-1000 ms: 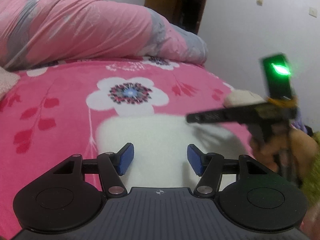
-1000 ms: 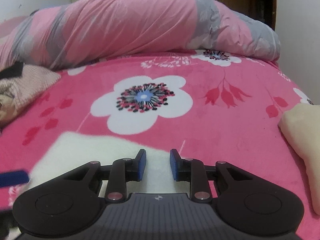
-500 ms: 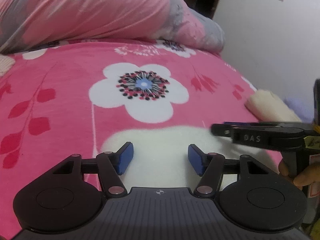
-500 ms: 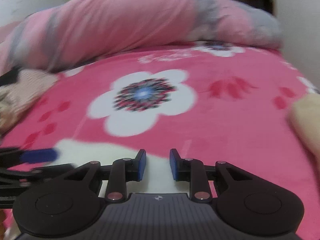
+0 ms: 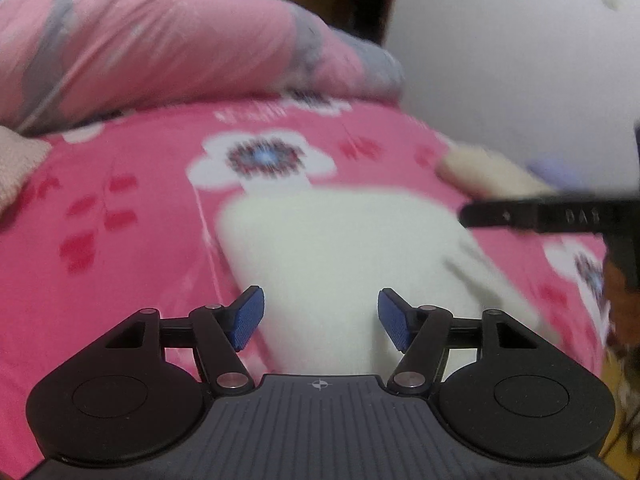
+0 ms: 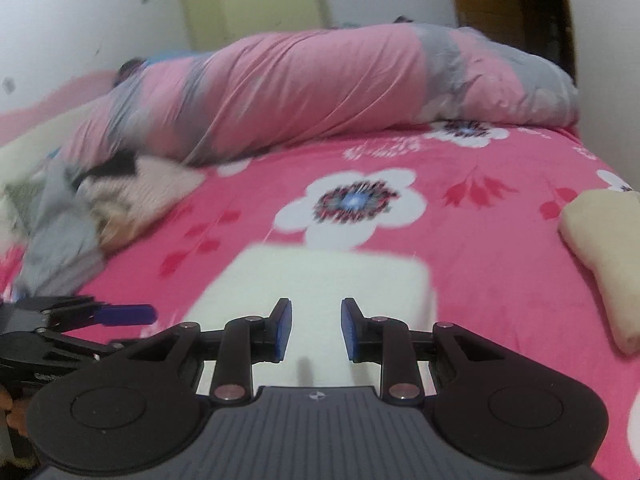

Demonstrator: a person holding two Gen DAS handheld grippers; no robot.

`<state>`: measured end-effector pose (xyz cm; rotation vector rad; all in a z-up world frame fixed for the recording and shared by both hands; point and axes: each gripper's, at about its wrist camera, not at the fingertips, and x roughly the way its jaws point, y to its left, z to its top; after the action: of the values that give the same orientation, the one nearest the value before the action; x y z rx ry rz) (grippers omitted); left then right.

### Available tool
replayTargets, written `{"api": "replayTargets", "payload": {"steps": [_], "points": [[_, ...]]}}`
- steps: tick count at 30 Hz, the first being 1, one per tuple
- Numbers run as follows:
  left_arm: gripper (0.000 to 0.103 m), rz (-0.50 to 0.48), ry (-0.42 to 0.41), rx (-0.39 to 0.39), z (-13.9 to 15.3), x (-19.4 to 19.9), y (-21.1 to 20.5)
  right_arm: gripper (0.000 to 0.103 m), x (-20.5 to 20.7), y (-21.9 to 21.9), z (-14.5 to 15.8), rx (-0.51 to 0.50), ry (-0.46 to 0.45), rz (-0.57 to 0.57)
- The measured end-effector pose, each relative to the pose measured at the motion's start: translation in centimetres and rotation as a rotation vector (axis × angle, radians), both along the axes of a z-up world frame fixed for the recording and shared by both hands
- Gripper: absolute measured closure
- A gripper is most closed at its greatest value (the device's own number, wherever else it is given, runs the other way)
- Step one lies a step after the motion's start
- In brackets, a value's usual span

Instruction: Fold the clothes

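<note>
White folded garment (image 5: 340, 248) lies flat on the pink floral bedspread (image 5: 120, 240), directly ahead of both grippers and nearest to the cameras. Seen from the right wrist view it reads as a neat pale rectangle (image 6: 320, 288) with its far edge touching the printed white flower.

Left gripper (image 5: 321, 317): jaws well apart, blue pads (image 5: 248, 316) on either side of the garment's near end; nothing pressed between them. Whether the pads touch the fabric cannot be told; image is blurred. In the right wrist view this gripper shows at the lower left edge (image 6: 120, 315), over the bedspread just beside the garment's left side.

Right gripper (image 6: 316, 330): jaws at a narrow gap, blue pads (image 6: 282, 330) parallel, no cloth caught between them; the garment lies under and beyond the tips. In the left wrist view its black finger (image 5: 532, 216) reaches in from the right edge, above the garment's right side, with part of a hand (image 5: 618, 284) below it.

Further out, right side: a cream folded cloth (image 6: 600, 256) on the bedspread, apart from the white garment. Further out, left side: a loose heap of clothes (image 6: 100, 208), grey, beige and black pieces mixed, unfolded.

Far end of the bed: a long pink and grey quilt roll (image 6: 320, 84) lying across the width. Behind it a pale wall (image 6: 80, 20) and a dark wooden door frame (image 6: 520, 0).
</note>
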<state>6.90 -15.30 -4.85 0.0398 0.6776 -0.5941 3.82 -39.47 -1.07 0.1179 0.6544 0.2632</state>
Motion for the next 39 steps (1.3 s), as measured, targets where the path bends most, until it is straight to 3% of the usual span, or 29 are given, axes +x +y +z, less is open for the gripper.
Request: {"api": "replayTargets", "payload": {"steps": [4,7,13,18,22,24,29,35,39], "points": [[0.039,0.02,-0.014,0.018,-0.6,-0.5,-0.8,0.075,0.0,-0.1,-3.0,-0.014,0.07,-0.059],[0.039,0.032,-0.018,0.033,0.2,-0.7,-0.6,0.075,-1.0,0.1,-1.7,0.005,0.045,-0.086],[0.039,0.042,-0.019,0.066,0.6,-2.9,-0.3,0.074,-5.1,0.1,0.4,0.029,-0.02,-0.018],[0.039,0.02,0.009,0.088,-0.1,-4.2,-1.2,0.074,-7.3,1.0,-0.9,-0.033,0.026,0.02],[0.039,0.013,0.035,0.106,-0.9,-4.6,-1.9,0.076,-7.4,1.6,-3.3,-0.129,0.076,-0.027],[0.039,0.016,0.03,0.114,-0.9,-4.9,-2.0,0.075,-7.9,2.2,-2.7,-0.149,0.064,-0.031],[0.039,0.026,0.048,0.105,-0.9,-5.0,-1.8,0.075,-9.3,2.2,-1.2,-0.15,0.018,-0.002],[0.039,0.031,0.056,0.106,-1.0,-5.1,-1.8,0.075,-9.7,1.5,-3.3,-0.217,0.086,-0.039],[0.039,0.038,0.069,0.103,-1.0,-5.1,-1.8,0.075,-10.0,1.2,-3.7,-0.197,0.077,-0.054]]}}
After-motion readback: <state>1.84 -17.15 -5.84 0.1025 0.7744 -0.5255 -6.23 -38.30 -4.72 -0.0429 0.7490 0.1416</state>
